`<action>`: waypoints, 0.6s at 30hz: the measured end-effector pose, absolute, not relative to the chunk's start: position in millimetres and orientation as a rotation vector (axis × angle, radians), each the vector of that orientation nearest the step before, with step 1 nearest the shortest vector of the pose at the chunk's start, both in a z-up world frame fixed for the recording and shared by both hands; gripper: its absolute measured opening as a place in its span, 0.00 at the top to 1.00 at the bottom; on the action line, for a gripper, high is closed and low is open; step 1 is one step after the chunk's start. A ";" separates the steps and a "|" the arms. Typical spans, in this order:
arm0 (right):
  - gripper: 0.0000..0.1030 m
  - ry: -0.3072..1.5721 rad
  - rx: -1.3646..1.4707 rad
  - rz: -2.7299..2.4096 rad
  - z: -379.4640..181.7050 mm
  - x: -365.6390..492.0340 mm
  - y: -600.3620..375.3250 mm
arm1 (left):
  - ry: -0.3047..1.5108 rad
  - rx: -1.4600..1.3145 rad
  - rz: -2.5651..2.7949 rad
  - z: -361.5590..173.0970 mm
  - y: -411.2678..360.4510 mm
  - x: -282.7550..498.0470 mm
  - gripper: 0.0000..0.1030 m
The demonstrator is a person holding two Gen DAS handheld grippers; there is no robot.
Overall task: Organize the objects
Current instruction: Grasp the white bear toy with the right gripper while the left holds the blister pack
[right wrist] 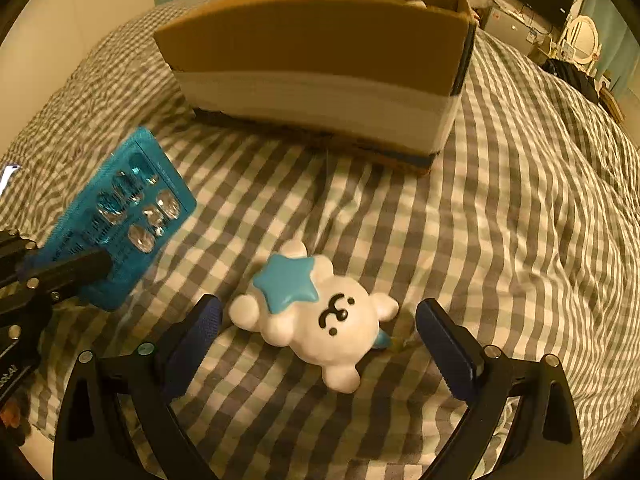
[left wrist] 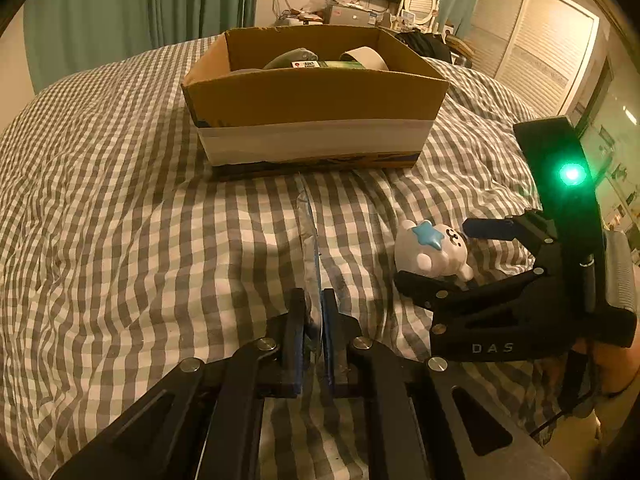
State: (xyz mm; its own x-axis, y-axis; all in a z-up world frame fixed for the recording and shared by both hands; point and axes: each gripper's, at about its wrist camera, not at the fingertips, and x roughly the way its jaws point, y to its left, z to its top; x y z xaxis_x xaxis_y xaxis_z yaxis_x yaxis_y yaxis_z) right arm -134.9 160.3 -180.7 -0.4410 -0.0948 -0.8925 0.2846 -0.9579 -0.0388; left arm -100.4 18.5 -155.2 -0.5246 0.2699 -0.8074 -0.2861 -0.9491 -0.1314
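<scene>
While the left hand-held gripper [left wrist: 313,336] clamps a blue blister pack [right wrist: 124,212], the right hand-held gripper [right wrist: 320,334] straddles, jaws spread, a white star toy [right wrist: 316,312] near the cardboard box [right wrist: 320,60].

Bare grey-and-white checked bedcover [right wrist: 520,200] lies open between the white bear-like figurine with a blue star [right wrist: 316,316] and the open-topped brown cardboard box [right wrist: 320,40], whose interior seems partly filled.

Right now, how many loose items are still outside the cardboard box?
2. The blue blister pack is clamped in the left hand-held gripper; the white star toy lies on the bed between the open right hand-held gripper's fingers. More may lie out of view.
</scene>
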 end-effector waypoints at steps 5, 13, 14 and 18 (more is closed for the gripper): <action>0.35 0.259 1.492 -2.466 -173.0 -127.4 162.9 | 0.026 -1.315 2.501 -150.8 21.9 -97.9 0.93; 0.35 0.238 1.405 -2.501 -143.7 -108.4 161.9 | 0.040 -1.250 2.516 -123.8 30.7 -85.0 0.93; 0.35 0.234 1.388 -2.509 -138.2 -105.3 162.5 | 0.040 -1.244 2.517 -121.2 31.5 -83.4 0.93; 0.35 0.224 1.313 -2.548 -110.6 -96.4 165.5 | 0.045 -1.214 2.535 -106.0 34.4 -77.6 0.93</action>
State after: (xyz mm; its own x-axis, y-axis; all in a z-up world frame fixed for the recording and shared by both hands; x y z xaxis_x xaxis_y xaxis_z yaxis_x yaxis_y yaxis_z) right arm -96.4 165.5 -110.6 -0.5549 -0.1632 -0.8157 0.3033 -0.9528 -0.0157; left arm -77.6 34.4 -106.0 -0.5830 0.2796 -0.7629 -0.3064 -0.9452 -0.1123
